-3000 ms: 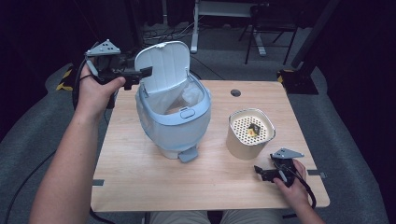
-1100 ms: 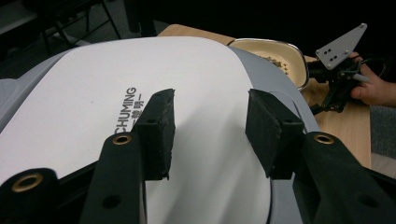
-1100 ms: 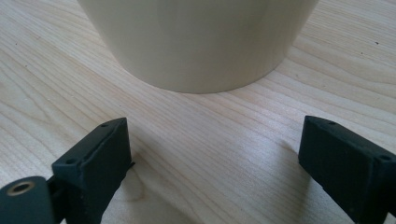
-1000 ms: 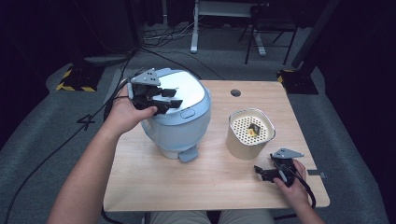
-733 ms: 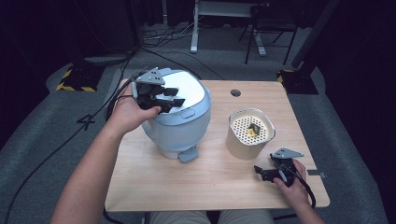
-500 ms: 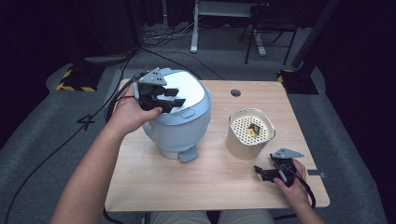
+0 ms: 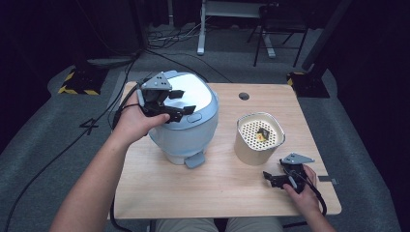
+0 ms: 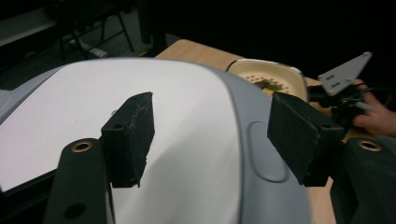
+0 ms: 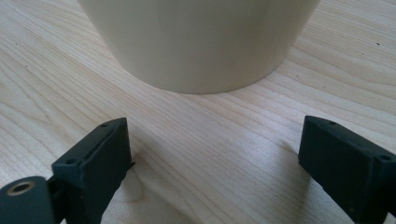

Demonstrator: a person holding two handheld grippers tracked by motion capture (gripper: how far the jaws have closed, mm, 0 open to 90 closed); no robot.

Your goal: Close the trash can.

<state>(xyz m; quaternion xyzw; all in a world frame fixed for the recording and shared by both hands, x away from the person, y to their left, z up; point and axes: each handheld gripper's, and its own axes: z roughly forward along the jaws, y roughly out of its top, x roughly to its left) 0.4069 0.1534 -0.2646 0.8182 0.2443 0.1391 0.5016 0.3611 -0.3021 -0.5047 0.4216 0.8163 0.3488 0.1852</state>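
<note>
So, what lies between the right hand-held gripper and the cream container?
Only bare wooden table; the right gripper view shows it between right hand-held gripper and cream container.

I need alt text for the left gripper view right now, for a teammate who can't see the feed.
The left gripper hovers with its two black jaws apart, nothing between them, just above the closed white lid of a pale blue bin. Beyond it, on the wooden table, stands a cream perforated container, with the other hand and its gripper to the right.
</note>
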